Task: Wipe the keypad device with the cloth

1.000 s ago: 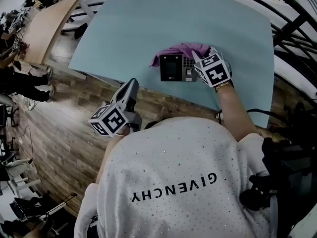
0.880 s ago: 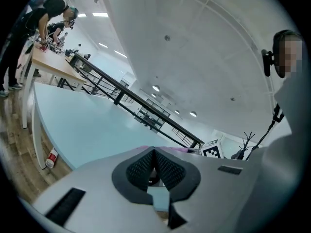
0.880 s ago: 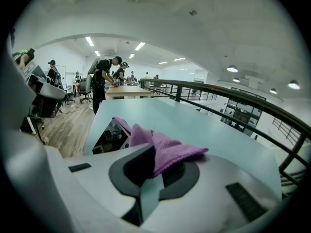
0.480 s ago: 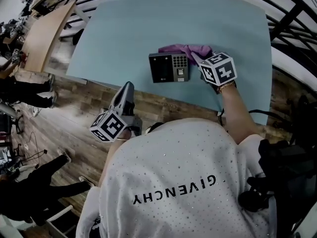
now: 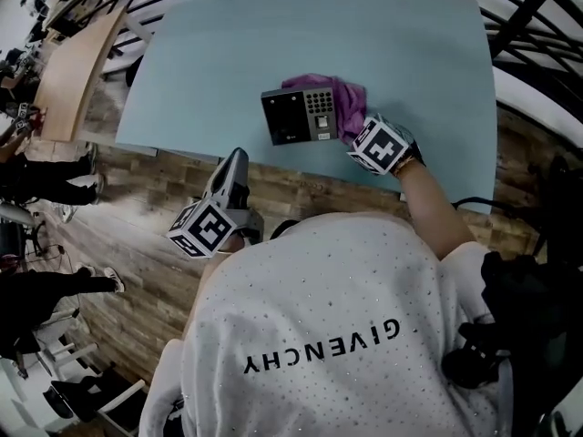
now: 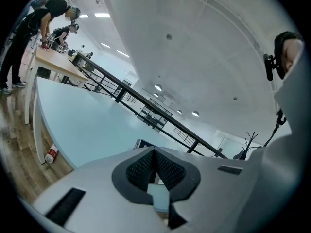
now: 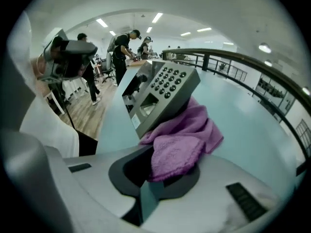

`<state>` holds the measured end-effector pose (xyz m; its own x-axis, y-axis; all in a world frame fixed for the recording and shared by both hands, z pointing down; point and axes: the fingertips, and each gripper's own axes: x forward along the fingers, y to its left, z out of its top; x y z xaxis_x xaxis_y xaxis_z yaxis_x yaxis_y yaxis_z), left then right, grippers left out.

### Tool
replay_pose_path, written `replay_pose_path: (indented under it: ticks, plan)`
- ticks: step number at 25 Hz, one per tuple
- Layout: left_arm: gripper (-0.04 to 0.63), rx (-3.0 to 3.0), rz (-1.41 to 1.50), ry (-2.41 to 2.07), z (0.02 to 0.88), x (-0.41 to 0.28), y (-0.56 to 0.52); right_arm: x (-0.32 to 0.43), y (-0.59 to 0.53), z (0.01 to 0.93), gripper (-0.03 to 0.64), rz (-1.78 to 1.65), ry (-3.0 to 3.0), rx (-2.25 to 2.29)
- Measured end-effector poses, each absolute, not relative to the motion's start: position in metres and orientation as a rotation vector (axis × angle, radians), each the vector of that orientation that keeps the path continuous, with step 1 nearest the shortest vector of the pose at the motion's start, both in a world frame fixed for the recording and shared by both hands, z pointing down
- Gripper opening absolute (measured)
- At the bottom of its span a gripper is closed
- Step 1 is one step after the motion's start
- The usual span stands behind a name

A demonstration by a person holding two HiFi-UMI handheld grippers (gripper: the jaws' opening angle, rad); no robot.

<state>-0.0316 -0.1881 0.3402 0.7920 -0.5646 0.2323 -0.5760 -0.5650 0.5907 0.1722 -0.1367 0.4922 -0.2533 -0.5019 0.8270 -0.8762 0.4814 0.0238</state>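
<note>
Purple cloth (image 7: 187, 130) within right hand-held gripper (image 7: 158, 171)

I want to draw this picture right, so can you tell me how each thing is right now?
right gripper: shut on the purple cloth.
left gripper: shut, empty, held just off the near edge of the table.
purple cloth: bunched up, touching the keypad device.
keypad device: lying on the table, keys facing up.

Pale blue table (image 5: 273, 35), plank floor (image 5: 127, 226), black railing (image 6: 170, 125), wooden workbench (image 5: 77, 76) at far left.
</note>
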Motion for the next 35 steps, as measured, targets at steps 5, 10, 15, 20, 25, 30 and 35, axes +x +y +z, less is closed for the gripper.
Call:
replay_pose_path:
  ticks: [5, 10, 15, 20, 25, 30, 35]
  plan:
    - [0.000, 2.344, 0.039, -0.756, 0.329, -0.021, -0.189, 0.162, -0.126, 0.492, 0.021, 0.601, -1.855, 1.141]
    - [0.000, 2.332, 0.001, -0.659, 0.315, -0.018, -0.184, 0.187, -0.122, 0.435, 0.020, 0.639, -1.986, 1.436]
    - [0.000, 2.303, -0.090, -0.518, 0.301, -0.027, -0.185, 0.195, -0.122, 0.276, 0.018, 0.401, -2.417, 1.880]
    - [0.000, 2.474, -0.073, -0.367, 0.270, -0.044, -0.173, 0.170, -0.079, 0.158, 0.018, 0.022, -2.594, 2.221]
    - [0.000, 2.447, -0.043, -0.257, 0.272, -0.092, -0.145, 0.138, -0.034, 0.196, 0.018, 0.238, -2.197, 2.500]
    - [0.000, 2.388, 0.012, -0.218, 0.294, -0.149, -0.126, 0.077, 0.012, 0.261, 0.018, 0.371, -1.862, 2.469]
    - [0.000, 2.335, 0.046, -0.189, 0.332, -0.193, -0.093, 0.009, 0.065, 0.306, 0.018, 0.454, -1.830, 2.435]
